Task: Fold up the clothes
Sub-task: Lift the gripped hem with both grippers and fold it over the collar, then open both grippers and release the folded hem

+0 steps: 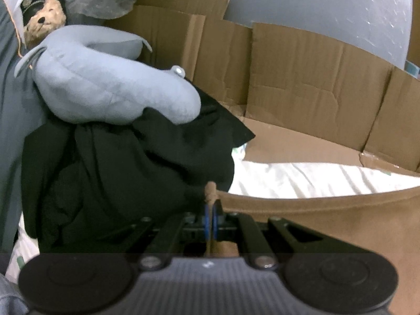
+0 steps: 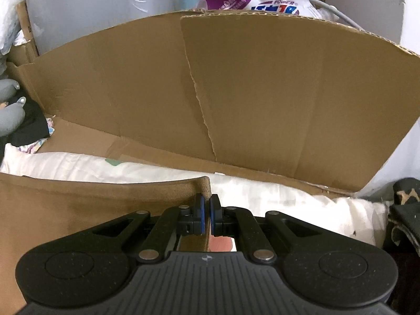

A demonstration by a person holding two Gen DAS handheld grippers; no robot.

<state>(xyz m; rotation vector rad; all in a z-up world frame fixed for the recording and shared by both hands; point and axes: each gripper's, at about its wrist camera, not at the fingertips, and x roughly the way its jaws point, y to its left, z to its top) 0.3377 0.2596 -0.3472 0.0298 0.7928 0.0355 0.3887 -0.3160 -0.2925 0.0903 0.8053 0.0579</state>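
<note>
Brown garment (image 1: 328, 225) stretched between 2 grippers
Left gripper (image 1: 210, 218) and right gripper (image 2: 206, 215) each pinch a corner — above white bedding (image 2: 86, 166).

The left gripper (image 1: 209, 216) points forward and level, its blue-padded fingers (image 1: 206, 219) pressed together on a bunched corner of the brown cloth (image 1: 328, 220). The right gripper (image 2: 206, 216) is also level, its jaws nearly closed on the cloth's other top corner, with only a thin slit showing between the pads (image 2: 201, 216).
</note>
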